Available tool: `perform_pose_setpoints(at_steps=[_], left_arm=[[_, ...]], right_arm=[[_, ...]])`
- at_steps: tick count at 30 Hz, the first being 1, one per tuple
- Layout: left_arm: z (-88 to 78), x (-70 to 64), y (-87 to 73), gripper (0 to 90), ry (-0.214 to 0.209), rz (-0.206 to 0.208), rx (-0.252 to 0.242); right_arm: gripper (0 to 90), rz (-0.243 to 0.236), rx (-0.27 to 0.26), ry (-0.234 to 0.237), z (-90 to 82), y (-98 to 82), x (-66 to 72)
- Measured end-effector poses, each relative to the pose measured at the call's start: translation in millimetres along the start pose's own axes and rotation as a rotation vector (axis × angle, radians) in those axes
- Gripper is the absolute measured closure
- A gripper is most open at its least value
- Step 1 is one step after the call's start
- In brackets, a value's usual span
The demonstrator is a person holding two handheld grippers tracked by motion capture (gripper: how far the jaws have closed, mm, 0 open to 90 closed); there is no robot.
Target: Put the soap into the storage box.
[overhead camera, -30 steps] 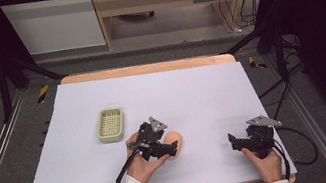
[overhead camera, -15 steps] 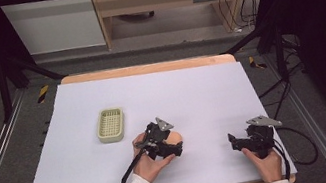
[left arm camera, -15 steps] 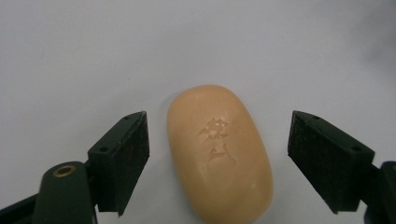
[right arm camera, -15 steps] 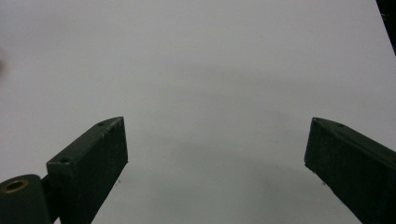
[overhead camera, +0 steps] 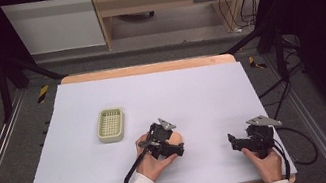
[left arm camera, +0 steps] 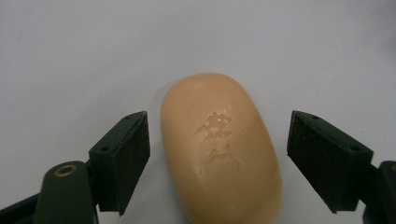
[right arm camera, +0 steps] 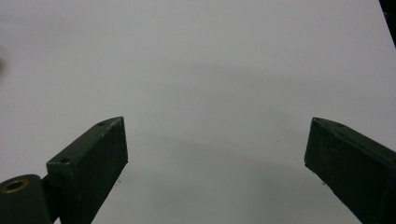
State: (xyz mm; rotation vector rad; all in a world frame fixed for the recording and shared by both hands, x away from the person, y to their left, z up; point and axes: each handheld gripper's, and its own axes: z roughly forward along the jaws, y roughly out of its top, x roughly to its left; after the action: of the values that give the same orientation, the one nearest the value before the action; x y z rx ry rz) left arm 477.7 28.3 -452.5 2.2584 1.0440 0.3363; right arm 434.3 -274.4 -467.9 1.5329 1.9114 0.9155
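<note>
One peach soap bar [left arm camera: 219, 149] right of soap dish [overhead camera: 110, 125]; left gripper [left arm camera: 219, 158] jaws closing, straddling soap, untouched; right gripper [right arm camera: 215, 163] wide, empty.

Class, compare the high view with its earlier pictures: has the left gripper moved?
Yes. The left gripper has slid right and toward the table's near edge, farther from the soap dish, its jaws closing around the soap.

a person's left gripper [overhead camera: 173, 146] sits low over a peach soap [overhead camera: 175, 137] near the front of a white table [overhead camera: 191, 91], jaws just closing around it, while the right gripper [overhead camera: 235, 141] rests well apart and a pale green dish [overhead camera: 110, 125] lies nearby.
</note>
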Motion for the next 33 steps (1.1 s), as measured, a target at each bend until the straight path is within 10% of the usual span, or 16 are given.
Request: perform_pose_setpoints(at_steps=[33], left_arm=[[17.1,-1.8,-2.7,25.6,0.014,-0.019,0.061]], right_arm=[[6.4,-0.007,0.011,0.006,1.8,-0.2,0.4]])
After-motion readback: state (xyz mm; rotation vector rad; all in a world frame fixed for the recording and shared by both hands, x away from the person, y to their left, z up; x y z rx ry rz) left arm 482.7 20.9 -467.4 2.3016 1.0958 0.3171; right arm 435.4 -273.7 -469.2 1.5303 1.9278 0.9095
